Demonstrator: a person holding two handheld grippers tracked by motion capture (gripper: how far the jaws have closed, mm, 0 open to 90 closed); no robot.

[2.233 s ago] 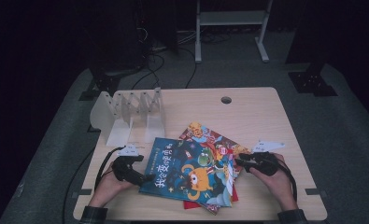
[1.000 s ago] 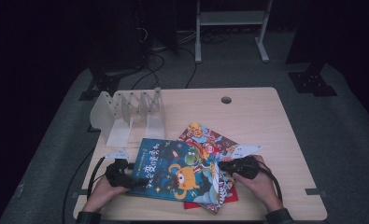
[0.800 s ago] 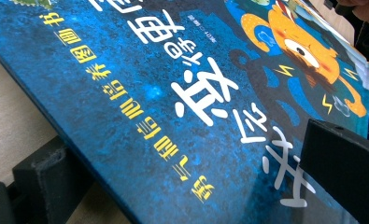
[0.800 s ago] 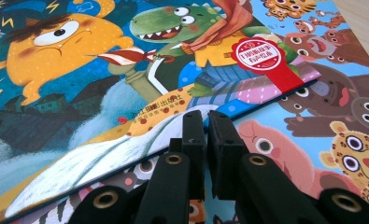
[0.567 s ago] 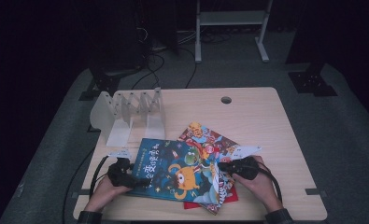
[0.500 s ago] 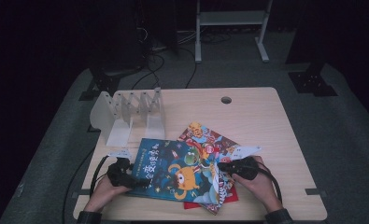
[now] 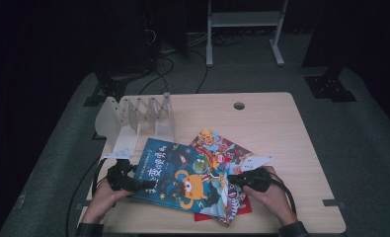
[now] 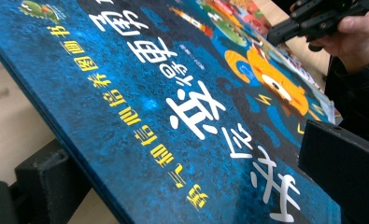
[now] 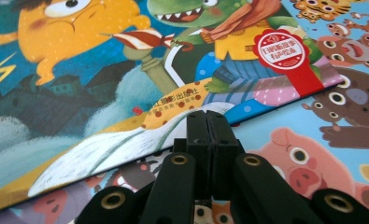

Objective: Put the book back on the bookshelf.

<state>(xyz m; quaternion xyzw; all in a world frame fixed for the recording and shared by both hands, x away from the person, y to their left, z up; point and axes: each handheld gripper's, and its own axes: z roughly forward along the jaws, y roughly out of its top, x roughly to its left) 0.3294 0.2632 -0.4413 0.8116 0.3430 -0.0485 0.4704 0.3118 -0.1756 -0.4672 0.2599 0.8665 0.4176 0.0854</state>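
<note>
My left gripper (image 7: 142, 184) clamps the left edge of the blue picture book (image 7: 182, 173), one jaw above the cover and one under it, so that edge is tilted off the table (image 7: 271, 123). The book lies just in front of the white rack (image 7: 133, 116) and overlaps a red-edged book (image 7: 219, 148). My right gripper (image 7: 230, 178) has its jaws pressed together at the blue book's right edge, touching it.
</note>
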